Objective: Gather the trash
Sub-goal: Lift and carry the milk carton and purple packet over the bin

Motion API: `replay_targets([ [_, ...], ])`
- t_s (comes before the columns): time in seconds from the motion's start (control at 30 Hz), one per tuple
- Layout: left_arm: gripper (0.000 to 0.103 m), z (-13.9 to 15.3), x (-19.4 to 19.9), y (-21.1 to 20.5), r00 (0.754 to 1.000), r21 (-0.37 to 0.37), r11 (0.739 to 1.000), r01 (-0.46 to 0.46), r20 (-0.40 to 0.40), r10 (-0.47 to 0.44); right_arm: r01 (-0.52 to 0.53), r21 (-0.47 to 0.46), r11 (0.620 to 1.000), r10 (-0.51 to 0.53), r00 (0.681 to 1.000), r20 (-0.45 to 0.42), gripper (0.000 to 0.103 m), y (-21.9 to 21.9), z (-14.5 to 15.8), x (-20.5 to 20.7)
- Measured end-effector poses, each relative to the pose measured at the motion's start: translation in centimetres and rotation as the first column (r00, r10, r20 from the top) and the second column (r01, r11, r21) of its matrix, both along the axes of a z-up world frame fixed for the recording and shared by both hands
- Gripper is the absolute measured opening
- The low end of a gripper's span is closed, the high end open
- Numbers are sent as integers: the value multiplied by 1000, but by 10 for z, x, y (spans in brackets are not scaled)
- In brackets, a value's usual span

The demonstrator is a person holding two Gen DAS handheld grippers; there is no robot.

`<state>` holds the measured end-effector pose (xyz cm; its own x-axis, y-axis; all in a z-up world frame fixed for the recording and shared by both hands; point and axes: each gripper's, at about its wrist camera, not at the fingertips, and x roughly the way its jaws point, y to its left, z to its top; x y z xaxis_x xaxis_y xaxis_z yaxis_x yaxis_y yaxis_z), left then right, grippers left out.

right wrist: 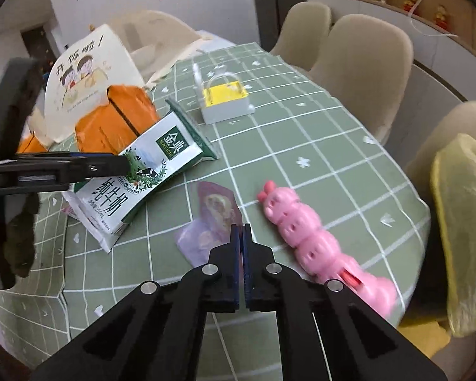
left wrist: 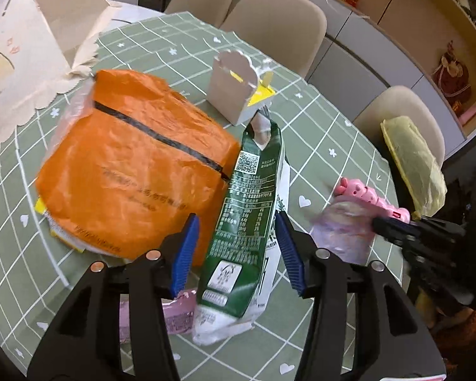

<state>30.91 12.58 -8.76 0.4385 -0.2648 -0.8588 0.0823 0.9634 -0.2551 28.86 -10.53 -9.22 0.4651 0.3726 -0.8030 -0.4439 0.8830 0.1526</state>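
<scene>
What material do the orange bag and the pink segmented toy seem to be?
Orange bag: probably thin plastic film with a glossy, finely crinkled surface. Pink segmented toy: apparently hard moulded plastic with smooth, slightly shiny rounded lumps.

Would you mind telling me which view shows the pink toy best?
The right wrist view: the pink toy lies there whole and sharp on the tablecloth. The left wrist view shows it blurred near the edge, partly behind the right gripper.

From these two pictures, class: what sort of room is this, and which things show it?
Probably a home dining room: a round table under a green checked tablecloth, beige padded chairs around it, and a sideboard with ornaments along the wall.
</scene>
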Motion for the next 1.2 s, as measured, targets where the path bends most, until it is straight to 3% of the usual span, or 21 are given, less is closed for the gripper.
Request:
replay_targets([
  [0.07,45,-4,4,-4,1000,-8,1000,8,-24,-8,28,4,1000,-28,1000,6,4,-8,5,-10],
  [0.17,32,-4,2,-11,999,-26,999,26,-31,-27,63,2,998,-63,998,3,4,-19,7,-24],
  [0.33,32,11,-14,-25,999,-30,998,49,0,-49,110,7,994,-110,994,21,4,-37,18,-44],
  [0.77,32,102,-75,-50,977,-57,998,37,213,-24,136,60,989,-145,971,189,4,-63,82,-84],
  [0.97,32,141,-94,-69,945,-59,997,39,326,-17,147,87,985,-164,951,260,4,-82,114,-95],
  [1.2,32,190,-96,-110,872,-67,995,80,488,-38,170,77,982,-186,914,361,4,-116,152,-96],
])
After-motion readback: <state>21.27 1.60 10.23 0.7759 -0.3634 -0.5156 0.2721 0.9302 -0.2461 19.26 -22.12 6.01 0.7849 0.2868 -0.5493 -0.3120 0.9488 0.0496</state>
